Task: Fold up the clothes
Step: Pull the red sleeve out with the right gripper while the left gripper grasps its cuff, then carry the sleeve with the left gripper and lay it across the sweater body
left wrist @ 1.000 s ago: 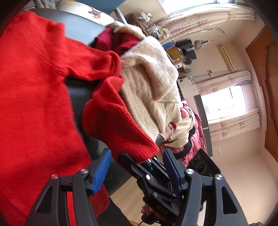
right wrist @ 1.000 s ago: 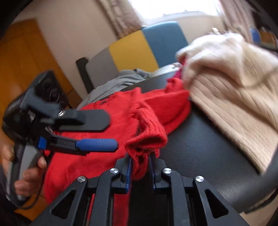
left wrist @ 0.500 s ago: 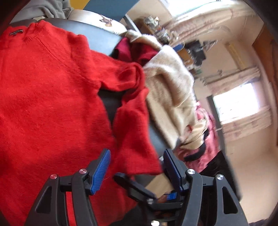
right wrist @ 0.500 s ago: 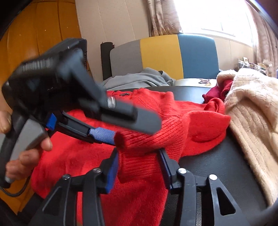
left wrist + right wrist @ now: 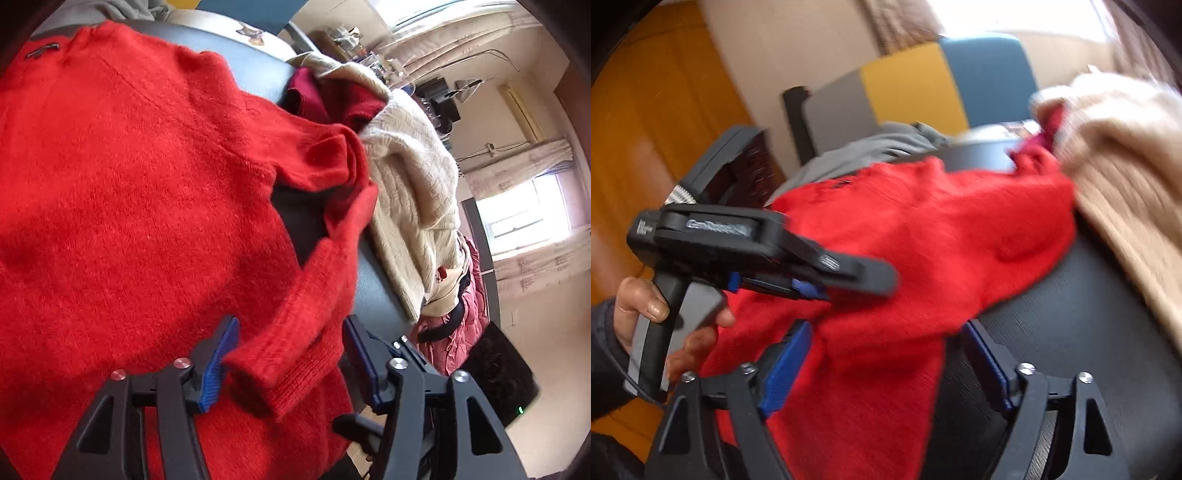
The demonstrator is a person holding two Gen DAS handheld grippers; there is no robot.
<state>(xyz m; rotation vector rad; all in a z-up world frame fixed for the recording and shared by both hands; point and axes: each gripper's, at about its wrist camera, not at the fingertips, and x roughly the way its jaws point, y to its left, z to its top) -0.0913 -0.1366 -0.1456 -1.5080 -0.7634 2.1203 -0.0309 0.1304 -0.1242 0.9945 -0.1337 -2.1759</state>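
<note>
A red sweater (image 5: 129, 192) lies spread on a black padded surface (image 5: 373, 288). Its sleeve is folded back toward the body, and the ribbed cuff (image 5: 280, 369) lies between the fingers of my left gripper (image 5: 290, 354), which is open. In the right wrist view the same sweater (image 5: 923, 229) fills the middle. A fold of red sleeve (image 5: 886, 350) runs between the wide-apart fingers of my right gripper (image 5: 886, 365), which is open. The left gripper (image 5: 857, 284) hovers over the sweater's left part, held by a hand (image 5: 639, 306).
A cream knitted sweater (image 5: 406, 192) is piled at the right of the surface, over a dark red garment (image 5: 325, 99). A grey garment (image 5: 868, 151) lies behind the red sweater, before a grey, yellow and blue chair back (image 5: 942, 81). Pink-red clothing (image 5: 469, 314) hangs below the edge.
My right gripper, shut on the red cuff a second ago, has opened and let it go. The sleeve now lies over the sweater, and my left gripper has moved over the cuff.
</note>
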